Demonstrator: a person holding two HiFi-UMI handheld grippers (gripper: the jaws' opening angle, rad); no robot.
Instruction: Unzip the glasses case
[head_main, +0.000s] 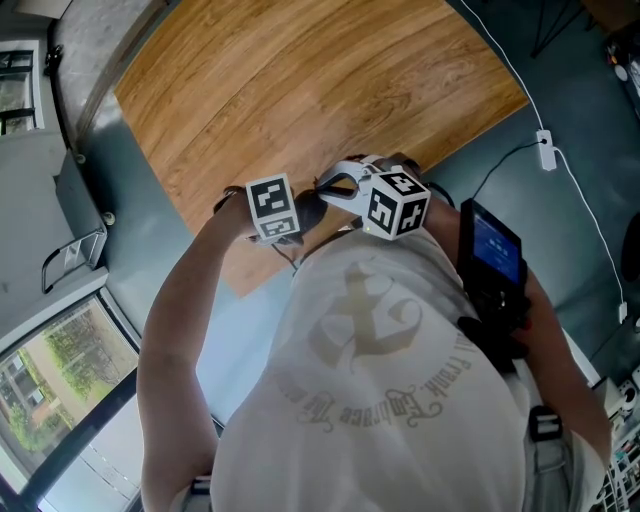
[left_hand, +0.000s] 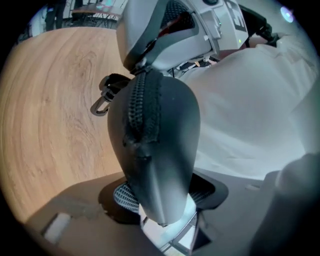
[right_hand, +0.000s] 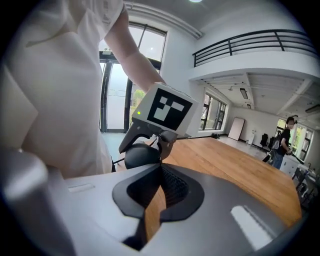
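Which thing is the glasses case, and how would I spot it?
Start at the near edge of the wooden table, by the person's white shirt. There the left gripper clamps the glasses case, a dark grey, egg-shaped pouch. Only it has a black zipper along its ridge and a metal clip at its far end.

And there's the glasses case (left_hand: 155, 145) mid-frame in the left gripper view, between the left gripper (left_hand: 161, 199) jaws. The right gripper (left_hand: 146, 62) meets its top end, upper centre (a clip (left_hand: 101, 102) hangs just left). The table (left_hand: 45, 115) lies behind on the left, the person's shirt (left_hand: 250, 115) on the right.
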